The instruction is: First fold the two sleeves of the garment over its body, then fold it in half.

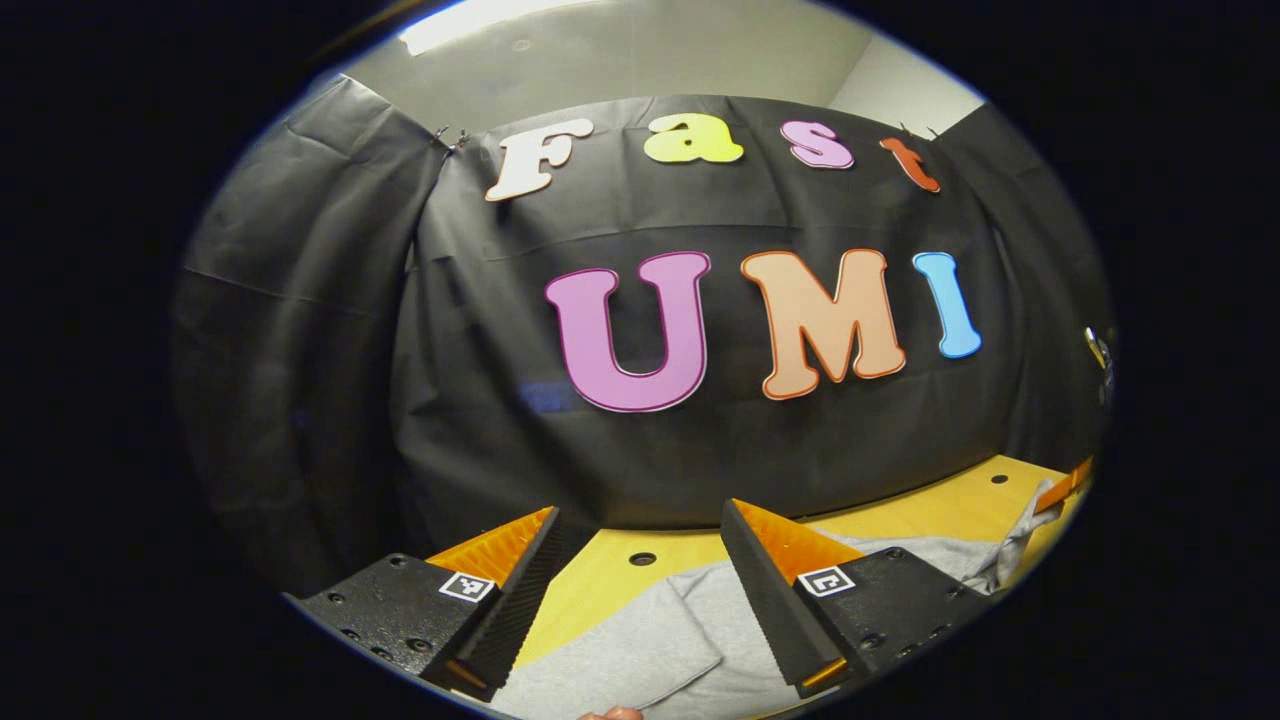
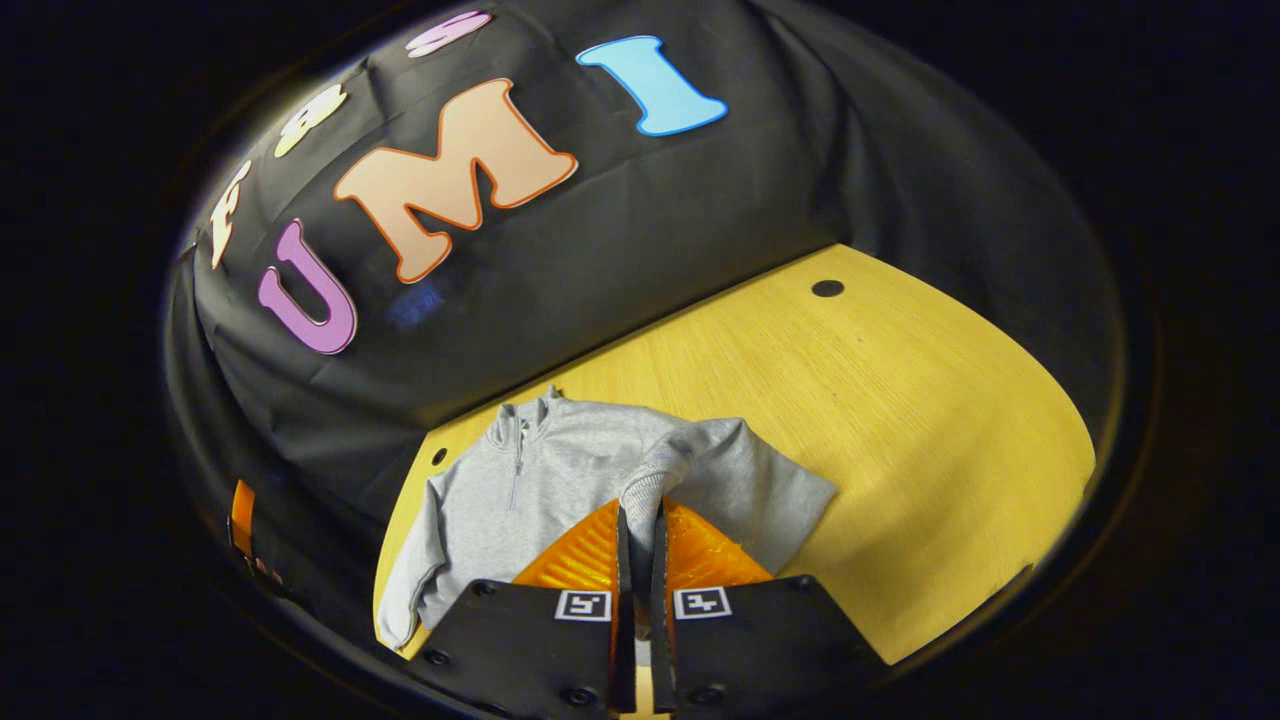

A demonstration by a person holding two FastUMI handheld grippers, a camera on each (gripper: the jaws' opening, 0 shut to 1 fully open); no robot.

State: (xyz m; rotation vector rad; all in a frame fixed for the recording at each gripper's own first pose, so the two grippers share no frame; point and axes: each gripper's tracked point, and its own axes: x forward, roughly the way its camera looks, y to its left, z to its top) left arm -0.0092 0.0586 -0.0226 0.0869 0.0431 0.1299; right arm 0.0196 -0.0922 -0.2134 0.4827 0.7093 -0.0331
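Observation:
A grey zip-neck garment lies flat on the yellow table, collar toward the black wall. My right gripper is shut on the cuff of one sleeve, holding it raised over the garment's body; that sleeve's shoulder part is bunched beside it. The other sleeve lies straight along the garment's side. In the left gripper view my left gripper hangs open above the garment, nothing between its fingers. At that view's right edge the grey sleeve rises to an orange finger of the right gripper.
The table has small round holes near the wall and a wide bare stretch to the right of the garment. Black cloth walls close in the back and sides. A fingertip of a hand peeks in at the bottom of the left gripper view.

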